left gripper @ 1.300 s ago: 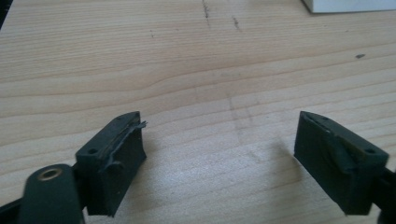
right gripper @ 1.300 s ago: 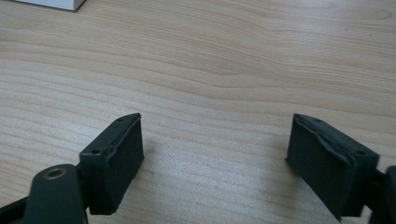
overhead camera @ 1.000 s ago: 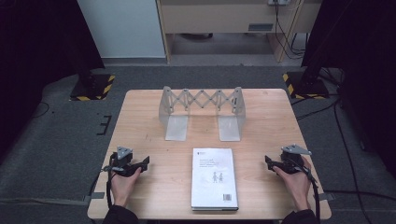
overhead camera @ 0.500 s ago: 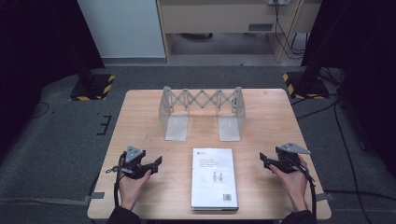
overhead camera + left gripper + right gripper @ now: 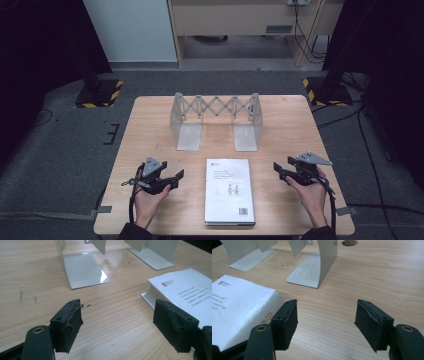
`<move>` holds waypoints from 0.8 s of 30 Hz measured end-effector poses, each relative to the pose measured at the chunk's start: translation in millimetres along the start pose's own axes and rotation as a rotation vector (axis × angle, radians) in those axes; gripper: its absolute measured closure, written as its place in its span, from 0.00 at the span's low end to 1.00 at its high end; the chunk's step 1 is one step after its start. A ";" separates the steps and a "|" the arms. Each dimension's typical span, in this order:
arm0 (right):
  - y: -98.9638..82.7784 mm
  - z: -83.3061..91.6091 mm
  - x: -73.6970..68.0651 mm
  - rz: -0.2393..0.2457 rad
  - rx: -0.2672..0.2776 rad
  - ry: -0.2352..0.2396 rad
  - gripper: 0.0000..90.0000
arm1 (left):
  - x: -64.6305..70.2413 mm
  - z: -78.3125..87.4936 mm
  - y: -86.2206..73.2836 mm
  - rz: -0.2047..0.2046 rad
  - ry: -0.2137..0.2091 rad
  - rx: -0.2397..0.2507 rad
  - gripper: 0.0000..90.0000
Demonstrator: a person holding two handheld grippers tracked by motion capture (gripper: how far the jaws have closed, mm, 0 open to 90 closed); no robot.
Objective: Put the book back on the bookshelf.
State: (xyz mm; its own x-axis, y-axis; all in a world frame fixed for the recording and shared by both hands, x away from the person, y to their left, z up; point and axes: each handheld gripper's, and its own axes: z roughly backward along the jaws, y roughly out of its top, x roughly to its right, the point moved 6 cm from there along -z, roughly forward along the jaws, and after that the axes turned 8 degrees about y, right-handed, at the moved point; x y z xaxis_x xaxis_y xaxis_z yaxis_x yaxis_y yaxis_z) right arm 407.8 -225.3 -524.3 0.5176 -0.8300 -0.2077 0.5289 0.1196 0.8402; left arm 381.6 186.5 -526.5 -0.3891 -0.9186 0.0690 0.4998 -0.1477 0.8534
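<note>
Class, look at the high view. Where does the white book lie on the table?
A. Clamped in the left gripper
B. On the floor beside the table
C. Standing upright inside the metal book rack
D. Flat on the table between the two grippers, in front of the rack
D: the white book lies flat on the table, nearer the person than the metal book rack, with the left gripper and right gripper on either side, neither touching it.

A pale wooden worktop (image 5: 300, 130) stands on grey carpet (image 5: 60, 165). Behind the worktop, two yellow-and-black striped black stand bases (image 5: 100, 94) flank it, and a beige cabinet (image 5: 240, 17) with hanging black cables (image 5: 302, 30) stands farther back.
</note>
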 end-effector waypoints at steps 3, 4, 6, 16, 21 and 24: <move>1.4 -1.0 -3.2 -0.011 0.017 0.013 0.38 | 8.1 -1.5 0.2 -0.004 -0.024 -0.004 0.26; 1.8 -1.3 -4.1 -0.013 0.021 0.013 0.38 | 10.8 -2.2 0.1 -0.002 -0.034 -0.005 0.26; 2.6 -2.2 -5.8 -0.021 0.032 0.016 0.37 | 16.7 -3.3 0.5 -0.008 -0.048 -0.010 0.27; 1.1 -7.4 -15.2 -0.001 0.010 0.039 0.37 | 37.9 -9.8 0.5 -0.022 -0.108 -0.028 0.29; 0.3 -11.3 -21.1 0.000 0.007 0.051 0.37 | 46.9 -15.0 -2.2 -0.038 -0.135 -0.049 0.28; -0.5 -13.0 -23.7 0.012 0.001 0.054 0.36 | 51.7 -17.7 -2.7 -0.035 -0.149 -0.055 0.27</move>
State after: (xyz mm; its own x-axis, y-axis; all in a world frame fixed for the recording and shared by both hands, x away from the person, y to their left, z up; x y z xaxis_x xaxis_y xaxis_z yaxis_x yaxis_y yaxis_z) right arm 404.1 -198.6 -526.3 0.5595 -0.7979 -0.2242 0.5215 0.1287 0.8435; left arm 373.8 133.0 -534.4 -0.5157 -0.8484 0.1192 0.5238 -0.2022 0.8275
